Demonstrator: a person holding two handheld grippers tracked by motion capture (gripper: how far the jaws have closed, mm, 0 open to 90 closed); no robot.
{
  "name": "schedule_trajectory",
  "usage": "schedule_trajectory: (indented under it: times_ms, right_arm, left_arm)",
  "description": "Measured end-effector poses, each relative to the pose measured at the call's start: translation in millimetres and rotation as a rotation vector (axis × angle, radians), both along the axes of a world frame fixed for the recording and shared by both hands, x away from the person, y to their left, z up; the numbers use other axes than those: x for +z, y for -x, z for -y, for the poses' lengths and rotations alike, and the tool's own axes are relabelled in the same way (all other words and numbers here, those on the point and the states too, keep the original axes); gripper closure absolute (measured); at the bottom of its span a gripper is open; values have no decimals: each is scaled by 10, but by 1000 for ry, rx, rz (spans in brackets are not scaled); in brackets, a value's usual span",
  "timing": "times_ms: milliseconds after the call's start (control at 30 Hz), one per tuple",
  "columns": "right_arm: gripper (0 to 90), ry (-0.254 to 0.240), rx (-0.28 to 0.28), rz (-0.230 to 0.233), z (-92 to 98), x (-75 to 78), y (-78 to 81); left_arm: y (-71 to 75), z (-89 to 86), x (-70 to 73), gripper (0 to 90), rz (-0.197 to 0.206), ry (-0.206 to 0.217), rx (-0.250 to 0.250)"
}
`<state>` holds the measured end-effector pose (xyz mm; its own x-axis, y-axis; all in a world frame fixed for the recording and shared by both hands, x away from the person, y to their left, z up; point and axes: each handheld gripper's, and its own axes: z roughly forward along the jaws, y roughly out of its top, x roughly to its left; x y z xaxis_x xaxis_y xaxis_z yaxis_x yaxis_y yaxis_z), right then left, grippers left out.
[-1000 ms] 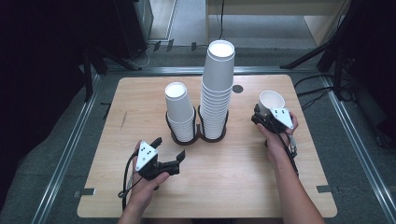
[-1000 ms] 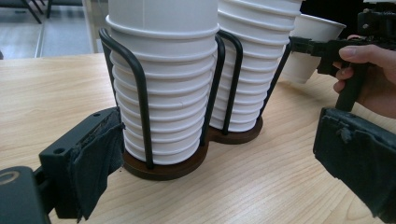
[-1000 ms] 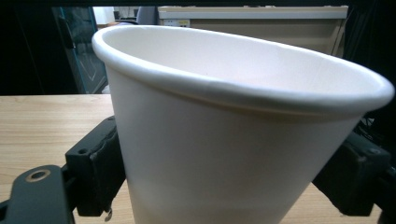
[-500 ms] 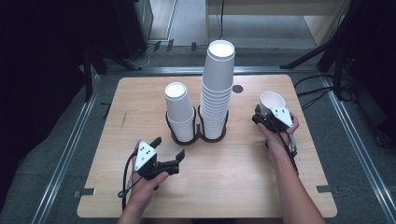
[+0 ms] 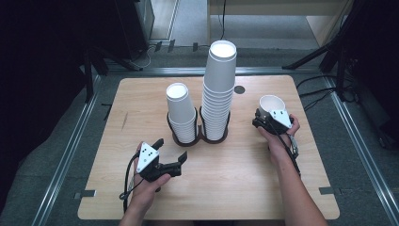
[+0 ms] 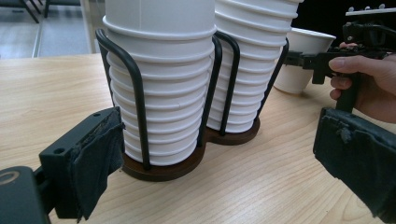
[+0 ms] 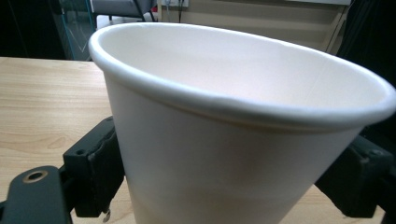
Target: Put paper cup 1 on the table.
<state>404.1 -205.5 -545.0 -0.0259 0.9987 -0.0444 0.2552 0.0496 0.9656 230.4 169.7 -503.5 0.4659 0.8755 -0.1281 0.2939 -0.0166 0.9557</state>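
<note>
A plain white paper cup point(image 7: 233, 140), upright with rolled rim, is seen on the table's point(image 5: 235, 188) right side between the right gripper's point(image 5: 268, 117) just-opening jaws. The left gripper point(image 5: 170, 153) is held agape.

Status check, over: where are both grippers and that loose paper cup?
Left gripper open, empty, facing the cup stacks. Right gripper jaws just opening around single cup, upright on table. Nothing in the way.
</note>
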Motion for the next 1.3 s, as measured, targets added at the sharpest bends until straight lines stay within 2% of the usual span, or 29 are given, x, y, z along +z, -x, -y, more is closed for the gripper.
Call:
schedule_trajectory:
  times_ms: [300, 400, 467, 500, 567, 700, 833, 1033, 1300]
  right_arm:
    - [106, 25, 14, -2, -32, -4, 35]
    - [31, 21, 33, -8, -45, 13, 48]
    - [0, 2, 56, -24, -45, 40, 60]
    - [0, -30, 50, -42, -57, 86, 88]
    - [0, -33, 44, -36, -70, 134, 122]
    - [0, -50, 54, -64, -78, 204, 195]
    - [0, -61, 62, -58, -48, 251, 250]
    - [0, 16, 93, -64, -14, 280, 368]
    - [0, 8, 121, -49, 88, 377, 546]
  left_arm:
    - [-1, -8, -3, 23, -1, 1, 0]
    - [-2, -11, -4, 23, -1, 2, 1]
    - [2, -11, 0, 23, 0, 1, -1]
    - [3, -10, 1, 23, 0, 1, -1]
    - [2, -9, 0, 23, 0, 1, -2]
    - [7, 16, 2, 23, 3, 0, -6]
    - [31, 73, 23, 23, 6, -3, -17]
    - [57, 236, 66, 23, 9, -6, -40]
    - [20, 419, 145, 23, 6, -1, -54]
